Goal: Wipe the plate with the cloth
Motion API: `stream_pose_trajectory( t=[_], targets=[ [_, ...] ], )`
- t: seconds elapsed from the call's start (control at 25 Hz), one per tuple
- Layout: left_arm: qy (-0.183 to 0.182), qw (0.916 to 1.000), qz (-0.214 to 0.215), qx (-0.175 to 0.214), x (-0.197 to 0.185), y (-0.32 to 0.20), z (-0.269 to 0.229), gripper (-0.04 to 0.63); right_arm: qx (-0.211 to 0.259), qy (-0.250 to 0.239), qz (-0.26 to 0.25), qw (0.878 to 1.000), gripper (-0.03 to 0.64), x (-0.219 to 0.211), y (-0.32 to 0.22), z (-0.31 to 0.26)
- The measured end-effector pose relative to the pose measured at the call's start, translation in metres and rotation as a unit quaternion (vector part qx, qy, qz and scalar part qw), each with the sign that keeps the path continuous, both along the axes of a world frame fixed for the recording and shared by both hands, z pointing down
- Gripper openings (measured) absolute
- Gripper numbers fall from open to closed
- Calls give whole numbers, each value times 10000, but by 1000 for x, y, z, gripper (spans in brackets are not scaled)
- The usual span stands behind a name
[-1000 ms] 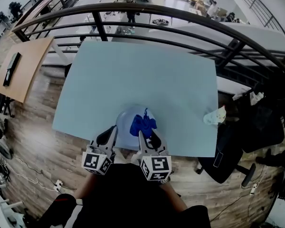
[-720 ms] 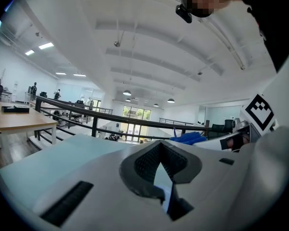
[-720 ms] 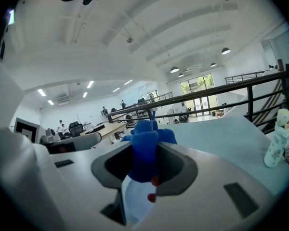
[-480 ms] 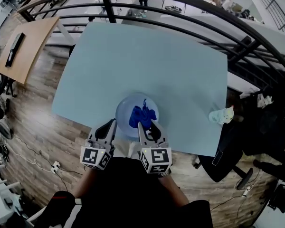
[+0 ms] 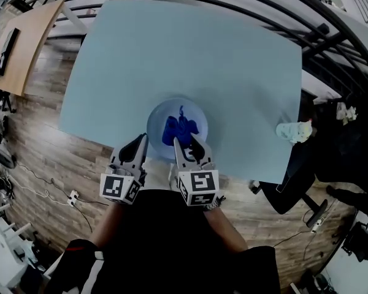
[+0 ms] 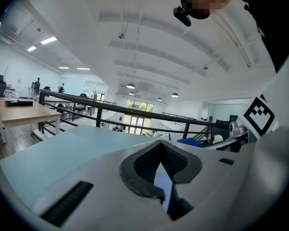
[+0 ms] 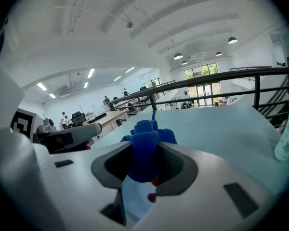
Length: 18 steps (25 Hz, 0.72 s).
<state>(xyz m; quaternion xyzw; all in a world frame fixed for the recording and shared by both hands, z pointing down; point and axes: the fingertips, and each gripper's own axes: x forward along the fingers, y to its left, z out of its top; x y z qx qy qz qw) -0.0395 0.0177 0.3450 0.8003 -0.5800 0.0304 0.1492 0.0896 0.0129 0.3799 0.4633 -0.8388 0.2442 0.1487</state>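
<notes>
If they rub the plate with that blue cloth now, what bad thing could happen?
1. The plate sits close to the near edge of the table. A hard rub toward the person might slide it off.
2. The right gripper pinches only a bunch of the cloth, so it may slip out mid-wipe.
3. The left gripper is shut beside the plate. I cannot tell whether it steadies it, so the plate could skid.

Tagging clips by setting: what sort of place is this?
Likely an open-plan office or lab mezzanine: black railing beyond the table, a wooden desk, an office chair.
</notes>
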Motion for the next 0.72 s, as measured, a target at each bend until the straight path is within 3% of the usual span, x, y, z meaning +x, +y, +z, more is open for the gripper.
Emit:
stream_pose_trajectory(
  t=[0.72],
  targets=[
    [19,9979,313,-571,2,-40,51,0,-778,309,-92,9964,118,-28,-28,74]
  ],
)
